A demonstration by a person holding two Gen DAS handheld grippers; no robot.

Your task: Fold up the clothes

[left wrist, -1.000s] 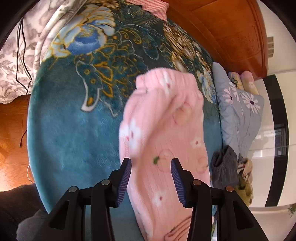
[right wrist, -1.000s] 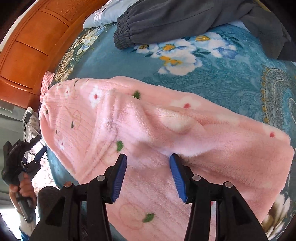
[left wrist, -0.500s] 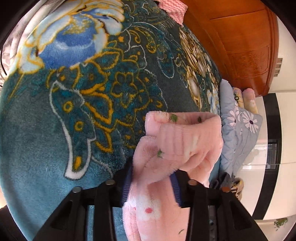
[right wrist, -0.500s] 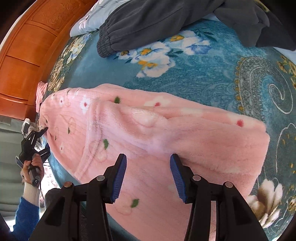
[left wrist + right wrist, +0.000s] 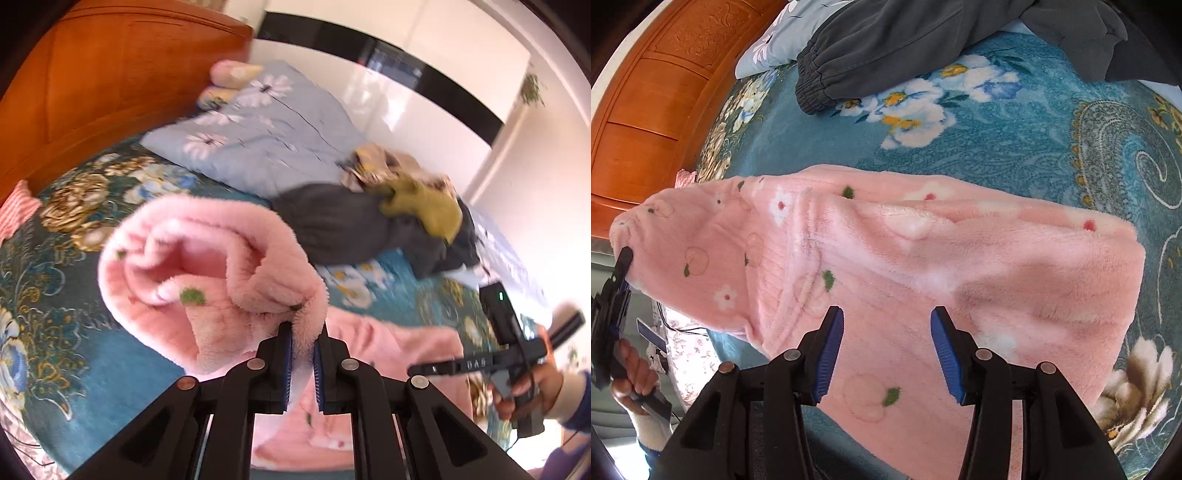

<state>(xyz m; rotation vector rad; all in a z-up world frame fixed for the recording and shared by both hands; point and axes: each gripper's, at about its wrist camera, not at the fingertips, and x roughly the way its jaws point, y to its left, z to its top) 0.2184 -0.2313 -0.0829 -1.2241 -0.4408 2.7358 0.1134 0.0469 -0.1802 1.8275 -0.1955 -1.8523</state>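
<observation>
A pink fleece garment [image 5: 923,258] with flower and fruit prints lies spread on the teal floral blanket [image 5: 1034,129]. In the left wrist view one end of the pink garment [image 5: 207,258] is lifted and curled over above the bed. My left gripper [image 5: 303,332] is closing, its pads pinching the garment's fluffy edge. The right wrist view shows that left gripper [image 5: 622,262] at the garment's raised far-left end. My right gripper [image 5: 886,321] hovers open just above the garment's middle, with nothing pinched between its fingers.
Dark grey trousers [image 5: 886,44] lie beyond the pink garment, with an olive-yellow garment [image 5: 424,206] heaped on them. A light blue floral pillow [image 5: 266,140] rests against the wooden headboard [image 5: 110,74]. A red-striped cloth [image 5: 18,210] sits at the left.
My left gripper closed on the garment's end, then lifted it and swung round with a roll, so the view now faces across the bed. The right gripper stayed put.
</observation>
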